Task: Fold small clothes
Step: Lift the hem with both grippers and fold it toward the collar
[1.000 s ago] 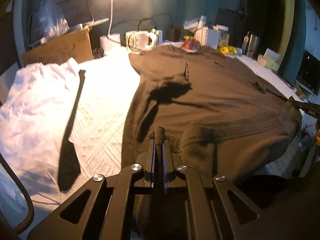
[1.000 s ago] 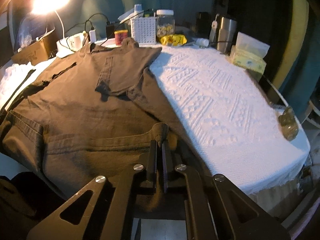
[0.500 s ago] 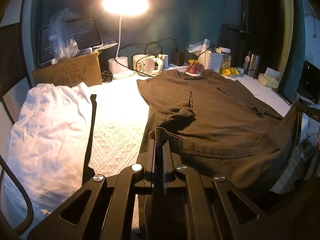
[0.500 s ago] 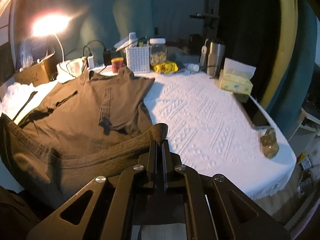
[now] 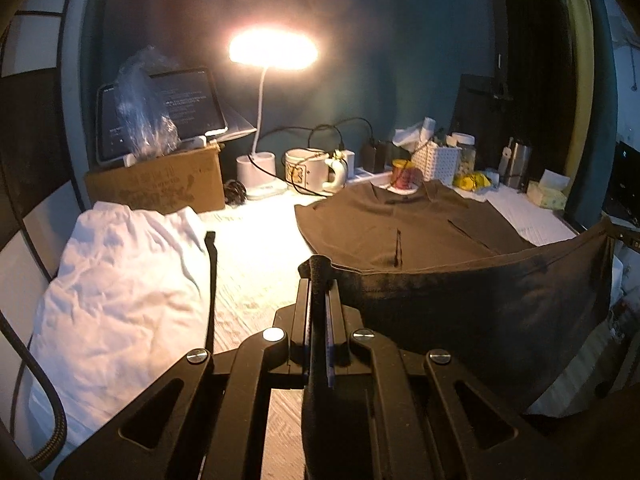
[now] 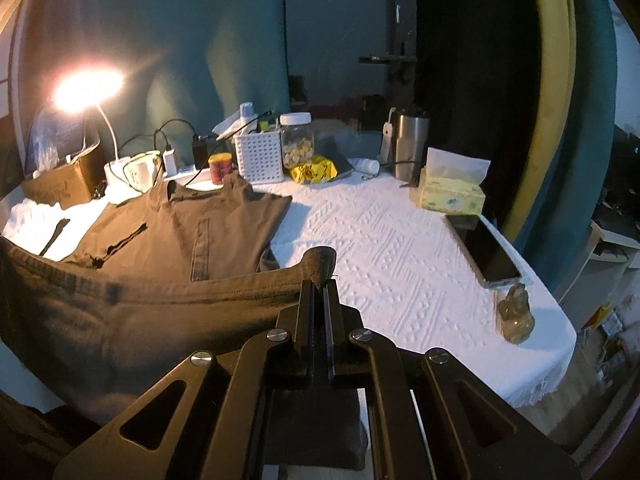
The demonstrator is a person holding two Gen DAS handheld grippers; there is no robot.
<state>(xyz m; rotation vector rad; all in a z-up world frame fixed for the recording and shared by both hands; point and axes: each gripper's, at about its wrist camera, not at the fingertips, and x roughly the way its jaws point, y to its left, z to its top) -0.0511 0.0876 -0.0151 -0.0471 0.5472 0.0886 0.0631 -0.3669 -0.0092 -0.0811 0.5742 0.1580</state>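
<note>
We have the dark brown short-sleeved cotton T-shirt by its two bottom corners. Our left gripper has its jaws pinched fully together on the left hem corner, and our right gripper has its jaws clamped just as tightly on the right one.

A second ago the hem lay low near the front edge of the worktop, a surface covered in a white embossed cloth. Both hands have since risen together, so the hem now hangs between them as a taut band lifted clear of the cloth, while the collar end and both folded-in sleeves rest flat toward the back, the collar lying next to the small red tin in front of the white desk lamp.

We judge this to be the start of the lengthwise fold: with the lower half airborne, the next move is to carry the hem forward over the chest toward the collar. The crumpled white garment lies well apart on the left, not yet folded.
</note>
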